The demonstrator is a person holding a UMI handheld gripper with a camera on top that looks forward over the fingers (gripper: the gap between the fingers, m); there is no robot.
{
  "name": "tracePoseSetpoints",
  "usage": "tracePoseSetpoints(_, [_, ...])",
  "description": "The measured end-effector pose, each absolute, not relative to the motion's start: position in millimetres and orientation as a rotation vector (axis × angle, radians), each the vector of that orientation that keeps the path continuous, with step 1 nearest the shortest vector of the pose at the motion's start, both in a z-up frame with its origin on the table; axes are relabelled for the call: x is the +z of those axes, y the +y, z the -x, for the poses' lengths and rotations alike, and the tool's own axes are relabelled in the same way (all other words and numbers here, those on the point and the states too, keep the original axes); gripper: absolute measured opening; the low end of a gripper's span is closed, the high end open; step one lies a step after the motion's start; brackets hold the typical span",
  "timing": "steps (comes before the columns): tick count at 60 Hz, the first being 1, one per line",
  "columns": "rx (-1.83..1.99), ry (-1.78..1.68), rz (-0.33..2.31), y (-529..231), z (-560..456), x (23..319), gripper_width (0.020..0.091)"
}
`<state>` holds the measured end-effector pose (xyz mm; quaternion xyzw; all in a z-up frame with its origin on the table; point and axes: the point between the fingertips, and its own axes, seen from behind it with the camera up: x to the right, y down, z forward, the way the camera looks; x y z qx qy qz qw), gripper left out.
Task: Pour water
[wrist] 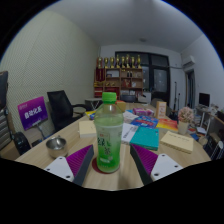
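The bottle [109, 132] stands upright between the 2 fingers of the gripper [112, 164], green cap on and label facing the camera; the purple pads [81, 163] sit close against its lower body, though I cannot tell if both press. It is above the worktop [62, 152], with a small metal bowl [56, 146] just to its left. Thin plastic likely flexes and slips, so grip mid-body, firmly but gently.
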<state>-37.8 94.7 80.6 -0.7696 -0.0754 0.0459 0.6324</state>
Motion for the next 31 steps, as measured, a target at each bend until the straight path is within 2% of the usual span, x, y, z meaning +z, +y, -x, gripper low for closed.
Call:
tracePoseSetpoints(18, [0.049, -0.205, 1.781, -65.0, 22.4, 113.8, 0.0818])
tracePoseSetpoints(31, [0.148, -0.168, 1.799, -168.4, 33.5, 114.5, 0.0818])
